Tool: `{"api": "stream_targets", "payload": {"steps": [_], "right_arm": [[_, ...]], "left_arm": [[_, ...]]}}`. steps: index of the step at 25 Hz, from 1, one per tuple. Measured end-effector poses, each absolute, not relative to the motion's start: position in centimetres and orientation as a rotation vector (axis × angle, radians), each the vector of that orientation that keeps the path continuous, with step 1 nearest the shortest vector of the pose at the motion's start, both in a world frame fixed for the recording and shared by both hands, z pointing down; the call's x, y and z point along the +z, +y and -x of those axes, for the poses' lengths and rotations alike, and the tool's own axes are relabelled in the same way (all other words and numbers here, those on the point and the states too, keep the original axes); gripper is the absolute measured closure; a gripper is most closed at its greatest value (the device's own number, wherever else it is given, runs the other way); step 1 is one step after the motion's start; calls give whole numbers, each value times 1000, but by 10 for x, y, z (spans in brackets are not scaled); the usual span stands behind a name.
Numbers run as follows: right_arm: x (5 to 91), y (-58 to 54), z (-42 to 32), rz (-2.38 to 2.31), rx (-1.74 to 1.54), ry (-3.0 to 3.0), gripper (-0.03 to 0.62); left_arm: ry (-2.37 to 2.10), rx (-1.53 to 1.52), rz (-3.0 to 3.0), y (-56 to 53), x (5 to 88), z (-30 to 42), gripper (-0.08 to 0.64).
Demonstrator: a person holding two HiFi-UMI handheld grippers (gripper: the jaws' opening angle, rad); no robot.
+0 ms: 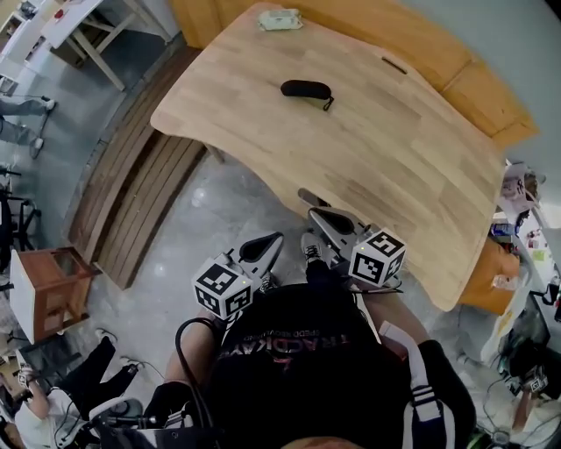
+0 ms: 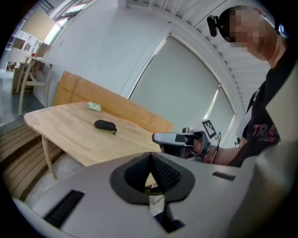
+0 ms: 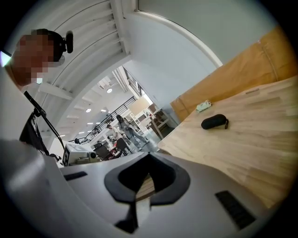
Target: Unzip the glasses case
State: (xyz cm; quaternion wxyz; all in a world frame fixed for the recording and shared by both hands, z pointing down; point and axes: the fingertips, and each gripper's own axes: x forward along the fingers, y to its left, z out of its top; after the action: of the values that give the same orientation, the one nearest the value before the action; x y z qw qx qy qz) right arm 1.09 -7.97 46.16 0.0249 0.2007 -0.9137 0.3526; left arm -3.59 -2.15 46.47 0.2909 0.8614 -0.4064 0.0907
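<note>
A black zipped glasses case (image 1: 306,89) lies on the light wooden table (image 1: 377,158), toward its far side, with a small pull cord at its right end. It also shows in the left gripper view as the case (image 2: 104,125) and in the right gripper view as the case (image 3: 213,122). My left gripper (image 1: 273,239) is shut and empty, held off the table's near edge above the floor. My right gripper (image 1: 308,196) is shut and empty too, its tip just over the table's near edge. Both are far from the case.
A pale green packet (image 1: 280,19) lies at the table's far edge. A wooden bench (image 1: 421,44) runs behind the table. A slatted wooden platform (image 1: 140,175) lies on the floor at the left, with a small brown stool (image 1: 48,281) near it. Shelves with clutter stand at the right.
</note>
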Motion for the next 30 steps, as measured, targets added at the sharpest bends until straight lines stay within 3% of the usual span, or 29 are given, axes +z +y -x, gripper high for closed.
{"api": "stream_targets", "payload": {"steps": [9, 21, 25, 27, 30], "right_arm": [[481, -164, -19, -585, 971, -2804, 577], [556, -355, -32, -582, 681, -2665, 572], [588, -414, -13, -528, 643, -2607, 534], [599, -435, -3, -499, 619, -2574, 470], [617, -469, 11, -479, 569, -2515, 424]], "left_arm": [[-1178, 242, -2243, -56, 471, 29, 549], [-1313, 272, -2119, -84, 492, 32, 549], [-1359, 284, -2058, -88, 504, 38, 549], [-1384, 284, -2022, -84, 505, 40, 549], [-1409, 287, -1974, -80, 508, 42, 549]]}}
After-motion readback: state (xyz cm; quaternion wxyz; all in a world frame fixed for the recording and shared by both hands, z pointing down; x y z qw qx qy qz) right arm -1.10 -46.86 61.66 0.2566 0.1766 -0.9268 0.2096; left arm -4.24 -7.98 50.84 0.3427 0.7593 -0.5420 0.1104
